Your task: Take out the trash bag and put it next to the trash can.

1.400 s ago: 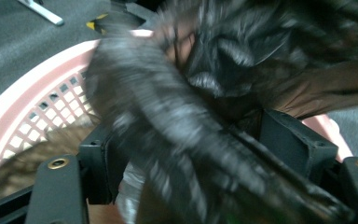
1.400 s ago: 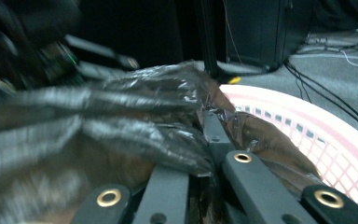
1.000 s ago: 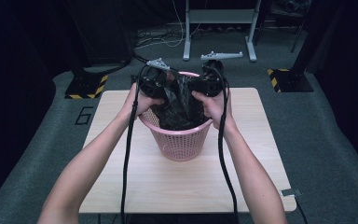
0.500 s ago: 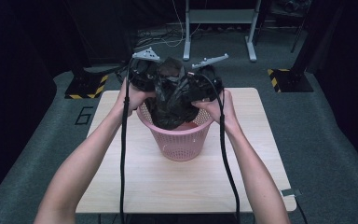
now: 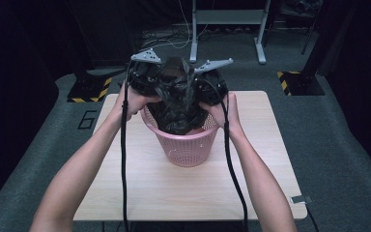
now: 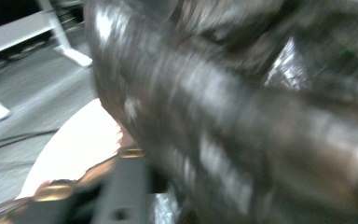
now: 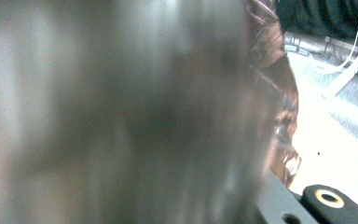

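**Inspector:** Report the position of the black bag (image 5: pixel 178 99).

**Assistant:** It sits in the pink basket (image 5: pixel 187 147), which stands on the wooden table (image 5: pixel 174 188) a little toward twelve o'clock of the table's middle. The upper part of the bag is bunched and raised above the rim; the lower part is inside the basket.

**Inspector:** And the grippers?

**Assistant:** The left gripper (image 5: pixel 150 83) is at nine o'clock of the raised bunch, the right gripper (image 5: pixel 211 87) at three o'clock. Both press into the plastic from opposite sides, which in my judgement is why the top stands up instead of slumping.

**Inspector:** Jaw state?

**Assistant:** On the left, the jaws have just been opening. The left gripper view is blurred, with glossy bag plastic (image 6: pixel 242 140) close in front of the lens, so I cannot tell whether the pads press on it. On the right, the jaws have just been closing and stand together. Plastic (image 7: pixel 121 116) lies against that lens too; a pinch on the film seems likely, but it is not confirmed.

**Inspector:** Purpose of this hold?

**Assistant:** Judged from the layout, the bag is being gathered at its top, either to lift it out or to reseat it as a liner. The basket is light and unrestrained, so it may rise with the bag.
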### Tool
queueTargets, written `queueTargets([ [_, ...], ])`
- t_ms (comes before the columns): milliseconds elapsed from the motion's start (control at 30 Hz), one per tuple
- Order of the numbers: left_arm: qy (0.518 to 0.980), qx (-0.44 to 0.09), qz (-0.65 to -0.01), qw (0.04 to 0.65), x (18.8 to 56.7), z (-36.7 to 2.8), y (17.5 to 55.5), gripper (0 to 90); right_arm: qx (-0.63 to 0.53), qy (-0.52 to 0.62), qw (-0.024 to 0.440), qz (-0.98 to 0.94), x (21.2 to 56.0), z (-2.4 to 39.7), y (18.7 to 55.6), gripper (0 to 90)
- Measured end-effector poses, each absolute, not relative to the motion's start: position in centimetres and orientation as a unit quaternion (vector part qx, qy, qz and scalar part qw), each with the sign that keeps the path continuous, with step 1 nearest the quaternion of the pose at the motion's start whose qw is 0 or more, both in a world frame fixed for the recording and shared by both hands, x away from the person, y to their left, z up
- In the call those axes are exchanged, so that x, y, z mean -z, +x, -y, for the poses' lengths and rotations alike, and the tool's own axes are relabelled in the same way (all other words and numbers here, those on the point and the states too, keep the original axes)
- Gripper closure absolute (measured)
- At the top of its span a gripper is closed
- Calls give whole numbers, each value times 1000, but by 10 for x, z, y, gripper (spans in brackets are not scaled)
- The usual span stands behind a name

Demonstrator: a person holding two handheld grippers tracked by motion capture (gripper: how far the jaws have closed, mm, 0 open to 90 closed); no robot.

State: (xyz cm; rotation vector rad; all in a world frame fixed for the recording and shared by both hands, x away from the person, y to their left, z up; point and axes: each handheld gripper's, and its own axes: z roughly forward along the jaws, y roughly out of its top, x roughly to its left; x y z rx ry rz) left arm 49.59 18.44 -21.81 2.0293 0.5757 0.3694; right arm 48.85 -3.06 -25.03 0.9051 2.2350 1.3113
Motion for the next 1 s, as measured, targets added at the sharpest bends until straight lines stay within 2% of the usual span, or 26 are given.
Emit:
queueTargets([
  [67,836,-165,-244,463,220,-186,497,443,-479,316,207,-792,248,32,486,900],
  [200,850,-153,-250,437,227,-188,504,226,-491,302,223,-786,242,32,481,900],
  [333,863,-150,-240,419,235,-180,506,177,-503,289,224,-784,235,24,477,900],
  [467,868,-155,-223,415,240,-172,504,191,-512,276,219,-783,231,15,474,900],
  [500,868,-156,-219,417,240,-171,504,214,-515,274,220,-782,230,13,473,900],
  [600,864,-158,-210,428,242,-169,502,370,-522,270,211,-782,229,8,471,900],
  [633,864,-157,-209,430,243,-169,502,475,-524,268,206,-782,229,8,471,900],
  [733,860,-159,-209,437,245,-169,502,684,-532,267,193,-780,228,9,470,900],
  [833,855,-168,-204,446,246,-168,502,856,-532,273,186,-780,228,12,470,900],
  [900,852,-181,-202,447,245,-168,502,881,-528,279,182,-781,228,14,470,898],
  [1000,848,-194,-215,444,243,-170,503,888,-518,291,185,-783,228,23,469,782],
])
